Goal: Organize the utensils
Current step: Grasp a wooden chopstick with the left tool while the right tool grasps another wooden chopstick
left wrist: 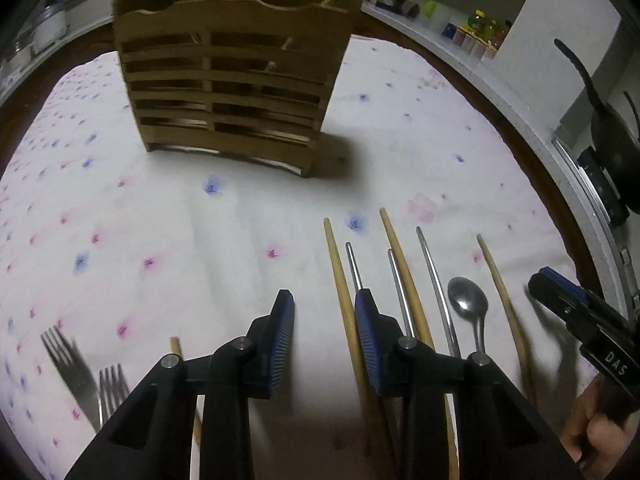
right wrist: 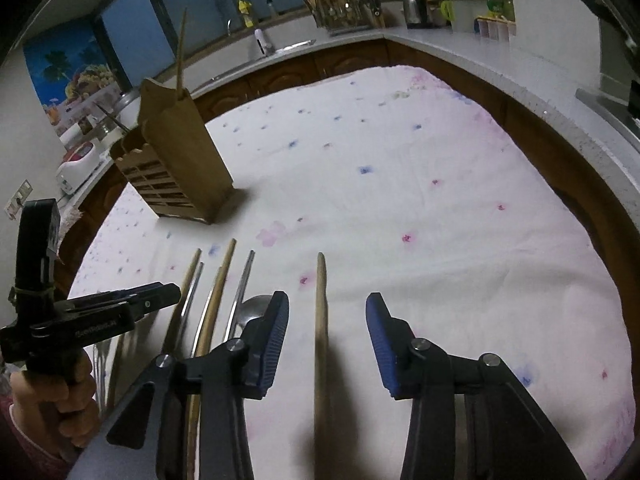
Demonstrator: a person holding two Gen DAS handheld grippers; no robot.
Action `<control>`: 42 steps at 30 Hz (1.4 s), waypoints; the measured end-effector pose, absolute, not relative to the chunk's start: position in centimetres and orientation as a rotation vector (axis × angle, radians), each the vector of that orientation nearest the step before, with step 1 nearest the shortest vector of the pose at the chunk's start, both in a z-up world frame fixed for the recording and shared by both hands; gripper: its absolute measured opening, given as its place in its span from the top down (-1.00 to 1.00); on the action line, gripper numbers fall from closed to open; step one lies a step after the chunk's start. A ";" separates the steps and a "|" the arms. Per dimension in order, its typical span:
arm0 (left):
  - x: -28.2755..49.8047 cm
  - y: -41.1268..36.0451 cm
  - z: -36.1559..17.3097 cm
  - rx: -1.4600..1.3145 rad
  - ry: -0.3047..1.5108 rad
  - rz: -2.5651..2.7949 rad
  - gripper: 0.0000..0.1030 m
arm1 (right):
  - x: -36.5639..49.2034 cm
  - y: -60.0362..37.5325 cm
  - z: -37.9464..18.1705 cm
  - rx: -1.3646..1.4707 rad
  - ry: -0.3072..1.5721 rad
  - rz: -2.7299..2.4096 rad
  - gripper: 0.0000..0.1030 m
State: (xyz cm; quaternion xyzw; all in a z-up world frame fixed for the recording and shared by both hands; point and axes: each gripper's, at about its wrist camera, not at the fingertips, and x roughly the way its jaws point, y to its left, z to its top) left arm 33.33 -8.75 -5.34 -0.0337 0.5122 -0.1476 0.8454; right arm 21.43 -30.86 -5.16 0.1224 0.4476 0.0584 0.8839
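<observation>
A wooden slatted utensil holder (left wrist: 232,80) stands on the floral cloth, with a chopstick and a dark handle sticking out; it also shows in the right wrist view (right wrist: 180,160). My left gripper (left wrist: 325,304) is open and empty above the cloth, left of a row of wooden chopsticks (left wrist: 344,292), metal chopsticks (left wrist: 436,280) and a spoon (left wrist: 468,300). Two forks (left wrist: 76,372) lie at its left. My right gripper (right wrist: 327,308) is open, with one wooden chopstick (right wrist: 322,320) lying between its fingers on the cloth. The right gripper also shows in the left wrist view (left wrist: 580,316).
The table's white floral cloth (right wrist: 400,200) spreads wide to the right. A kitchen counter (right wrist: 440,36) with a kettle, jars and a knife rack curves behind. A dark pan (left wrist: 612,140) sits on the right counter. A rice cooker (right wrist: 80,160) stands at the left.
</observation>
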 end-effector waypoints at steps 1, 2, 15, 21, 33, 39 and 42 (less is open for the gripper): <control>33.5 -8.9 -5.4 -0.061 1.072 -0.311 0.40 | 21.7 -30.8 -5.4 0.253 0.938 0.120 0.23; 33.7 -9.1 -5.5 -0.050 1.069 -0.310 0.41 | 21.9 -30.8 -5.6 0.251 0.946 0.120 0.23; 33.9 -9.9 -5.4 0.079 1.125 -0.350 0.47 | 23.3 -30.6 -6.3 0.227 0.982 0.131 0.28; 35.3 -10.8 -5.4 0.098 1.139 -0.342 0.53 | 25.4 -29.5 -7.1 0.158 1.025 0.148 0.28; 34.3 -11.8 -5.4 0.136 1.093 -0.331 0.94 | 25.5 -28.1 -6.8 0.080 1.015 0.161 0.90; 32.8 -9.6 -3.0 0.041 1.057 -0.374 0.94 | 23.4 -29.0 -3.3 0.167 0.946 0.188 0.91; 31.6 -8.3 -1.0 -0.015 1.025 -0.396 0.94 | 22.2 -29.5 -1.1 0.205 0.896 0.201 0.91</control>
